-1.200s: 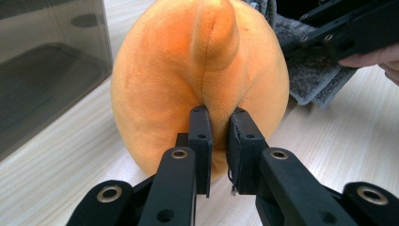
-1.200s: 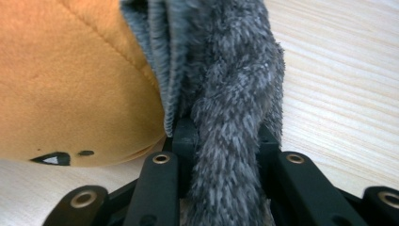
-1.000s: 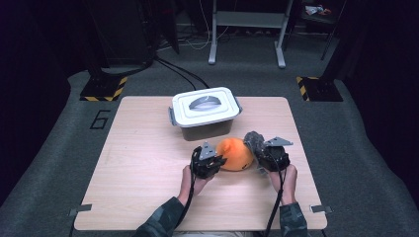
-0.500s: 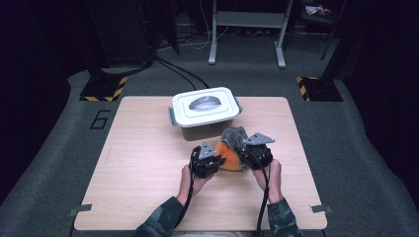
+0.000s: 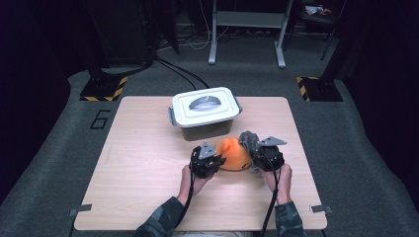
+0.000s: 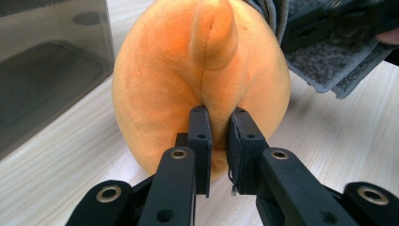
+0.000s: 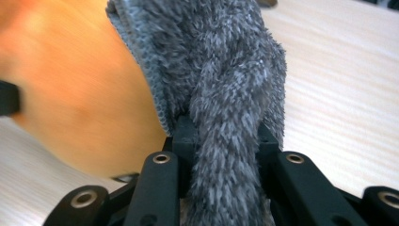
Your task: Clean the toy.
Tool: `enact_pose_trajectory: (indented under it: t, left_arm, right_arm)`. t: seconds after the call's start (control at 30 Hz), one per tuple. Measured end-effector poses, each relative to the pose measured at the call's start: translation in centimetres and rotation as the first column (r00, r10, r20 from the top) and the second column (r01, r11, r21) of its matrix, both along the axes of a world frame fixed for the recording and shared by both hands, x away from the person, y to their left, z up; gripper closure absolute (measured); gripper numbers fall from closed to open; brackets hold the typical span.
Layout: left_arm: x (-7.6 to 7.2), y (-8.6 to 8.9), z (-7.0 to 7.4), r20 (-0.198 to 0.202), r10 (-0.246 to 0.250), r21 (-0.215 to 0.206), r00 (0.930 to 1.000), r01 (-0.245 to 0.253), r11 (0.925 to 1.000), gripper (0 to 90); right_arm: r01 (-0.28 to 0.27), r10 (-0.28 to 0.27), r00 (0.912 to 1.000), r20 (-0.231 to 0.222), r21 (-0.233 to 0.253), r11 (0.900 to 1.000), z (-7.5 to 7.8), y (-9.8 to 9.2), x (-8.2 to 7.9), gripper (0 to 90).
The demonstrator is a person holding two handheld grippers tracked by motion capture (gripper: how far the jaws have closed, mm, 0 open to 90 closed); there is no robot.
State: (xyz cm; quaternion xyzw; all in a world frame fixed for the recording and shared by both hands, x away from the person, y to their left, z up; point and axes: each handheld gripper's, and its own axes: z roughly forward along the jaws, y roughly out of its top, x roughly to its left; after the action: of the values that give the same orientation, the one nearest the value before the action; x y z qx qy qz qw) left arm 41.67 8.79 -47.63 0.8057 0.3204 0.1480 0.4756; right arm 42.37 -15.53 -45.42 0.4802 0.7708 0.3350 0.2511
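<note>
Wiping resumes: right gripper, clamping the grey cloth, has swung back against the orange plush toy mid-table, where left gripper pinches its seam fold.

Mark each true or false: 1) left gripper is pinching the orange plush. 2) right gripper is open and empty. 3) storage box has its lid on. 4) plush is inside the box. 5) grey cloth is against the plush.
1) True. The left gripper is shut on a fold of the orange plush toy.
2) False. The right gripper is shut on the grey fluffy cloth.
3) True. The storage box carries its white lid.
4) False. The plush lies on the wooden table, in front of the box.
5) True. The cloth lies against the plush's side.
</note>
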Motion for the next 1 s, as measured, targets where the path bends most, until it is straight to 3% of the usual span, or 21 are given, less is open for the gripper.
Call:
enact_pose_trajectory:
  t: [0.3,0.63,0.8,0.87,1.0]
  left_arm:
    - [0.0,0.0,0.0,-0.001,-0.002,-0.001,1.0,0.002,1.0,80.6]
    - [0.0,0.0,-0.1,0.003,0.003,-0.001,1.0,-0.003,1.0,80.6]
    - [0.1,0.2,-0.1,-0.005,0.006,-0.008,1.0,-0.007,0.9999,80.2]
    - [0.0,0.2,-0.1,-0.005,0.007,-0.008,1.0,-0.007,0.9999,80.1]
    - [0.0,0.1,0.0,0.0,0.004,-0.004,1.0,-0.004,1.0,79.9]
  right_arm:
    - [0.054,-0.055,0.9948,-0.085,-0.015,0.998,-2.4,-0.9,0.9,70.6]
    - [0.057,-0.059,0.9869,-0.15,-0.021,0.998,-3.9,-1.3,1.4,70.5]
    - [0.088,-0.092,0.9914,-0.093,-0.045,0.995,-2.7,-1.8,0.8,70.5]
    - [0.088,-0.089,0.9945,-0.055,-0.022,0.996,-1.6,-1.7,0.2,70.5]
    - [0.035,-0.035,0.9991,0.023,0.026,0.999,0.3,-1.1,-0.8,70.5]
